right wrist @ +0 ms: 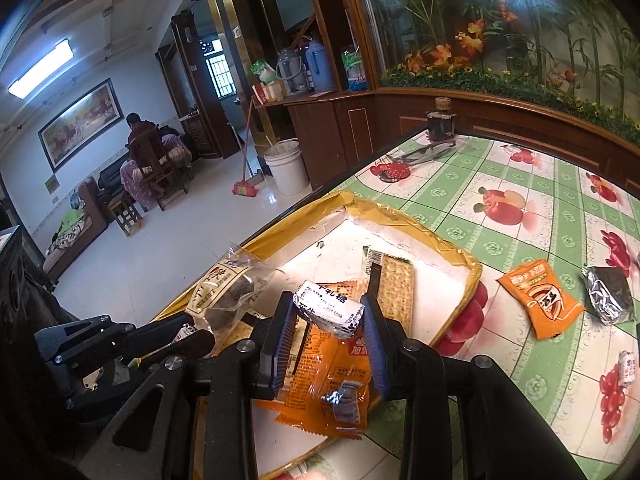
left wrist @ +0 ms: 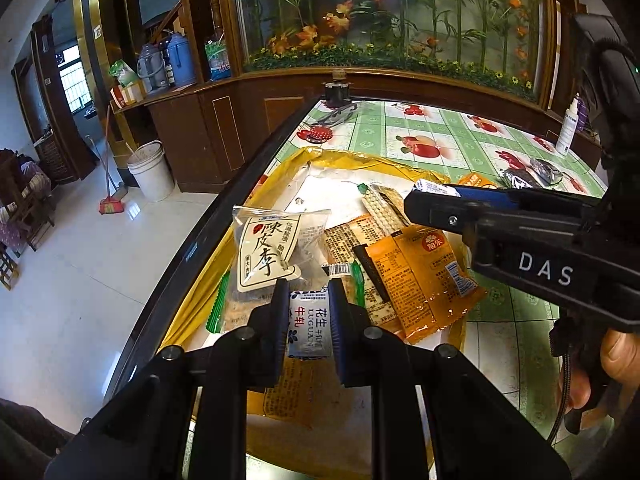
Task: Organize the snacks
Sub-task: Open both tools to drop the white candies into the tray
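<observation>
Two nougat candies are in your grip, one per gripper, both above the yellow-rimmed tray [right wrist: 460, 258], which serves as the landmark. Your left gripper [left wrist: 309, 312] is pinched nearly closed on a white-and-blue peanut nougat candy [left wrist: 309, 330], held over the near part of the tray just past the clear preserved-plum packet [left wrist: 270, 252]. Your right gripper [right wrist: 330, 322] is at a narrow spread, its blue pads pressing a second white nougat candy [right wrist: 329, 309] that sits tilted between them, above the tray's near right side. In the left wrist view that gripper [left wrist: 434, 192] reaches in from the right over the tray, with your thumb [left wrist: 622, 356] on its handle. Lying in the tray are an orange snack packet [right wrist: 332, 376], a cracker packet [right wrist: 394, 284] toward the far right corner, and a green-edged packet [left wrist: 218, 304] at the near left side. Outside the tray to the right, on the green fruit-pattern tablecloth [right wrist: 532, 176], rest an orange sachet [right wrist: 540, 300], a dark foil packet [right wrist: 608, 296] farther right, and a small white wrapped candy [right wrist: 626, 368]. Beyond the tray's far edge lie a red spotted object [right wrist: 390, 170] and a small dark stand [right wrist: 440, 120] by the wooden cabinet
</observation>
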A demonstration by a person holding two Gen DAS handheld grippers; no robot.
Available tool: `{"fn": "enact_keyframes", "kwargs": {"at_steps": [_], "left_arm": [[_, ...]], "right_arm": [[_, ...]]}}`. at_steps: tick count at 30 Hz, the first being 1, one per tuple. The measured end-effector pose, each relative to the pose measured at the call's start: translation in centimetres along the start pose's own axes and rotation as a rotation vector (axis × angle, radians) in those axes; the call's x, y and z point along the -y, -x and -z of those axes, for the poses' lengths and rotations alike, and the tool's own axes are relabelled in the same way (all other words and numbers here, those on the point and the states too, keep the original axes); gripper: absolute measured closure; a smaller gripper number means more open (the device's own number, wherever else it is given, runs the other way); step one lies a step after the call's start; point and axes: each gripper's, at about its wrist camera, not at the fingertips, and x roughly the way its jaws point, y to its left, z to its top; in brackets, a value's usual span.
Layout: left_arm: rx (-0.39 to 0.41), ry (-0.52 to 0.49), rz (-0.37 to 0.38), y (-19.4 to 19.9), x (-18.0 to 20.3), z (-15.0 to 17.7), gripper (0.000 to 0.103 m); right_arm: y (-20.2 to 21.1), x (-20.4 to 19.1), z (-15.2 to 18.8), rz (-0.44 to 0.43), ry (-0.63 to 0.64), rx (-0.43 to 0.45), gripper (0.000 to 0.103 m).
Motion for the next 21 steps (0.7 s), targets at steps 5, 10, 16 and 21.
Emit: {"fn": "enact_keyframes", "kwargs": {"at_steps": [5, 10, 16, 21], "left_arm": [[-0.003, -0.001, -0.002, -0.2, 0.0, 0.1, 0.087], [-0.013, 0.005, -0.006, -0.5, 0.1, 0.0, 0.081], [-0.005, 0.019, -0.006, 0.0, 0.1, -0.2, 0.024], [0.0, 0.012, -0.021, 0.5, 0.4, -0.4, 0.02]], "right_arm": [[-0.7, -0.1, -0.2, -0.008, 0.004, -0.01, 0.069], [-1.2, -0.1, -0.2, -0.005, 0.006, -0.017, 0.066], [-0.6, 0.3, -0.1, -0.009, -0.017, 0.001, 0.055], [0.7, 1.0, 0.0, 0.001, -0.033, 0.019, 0.055]]}}
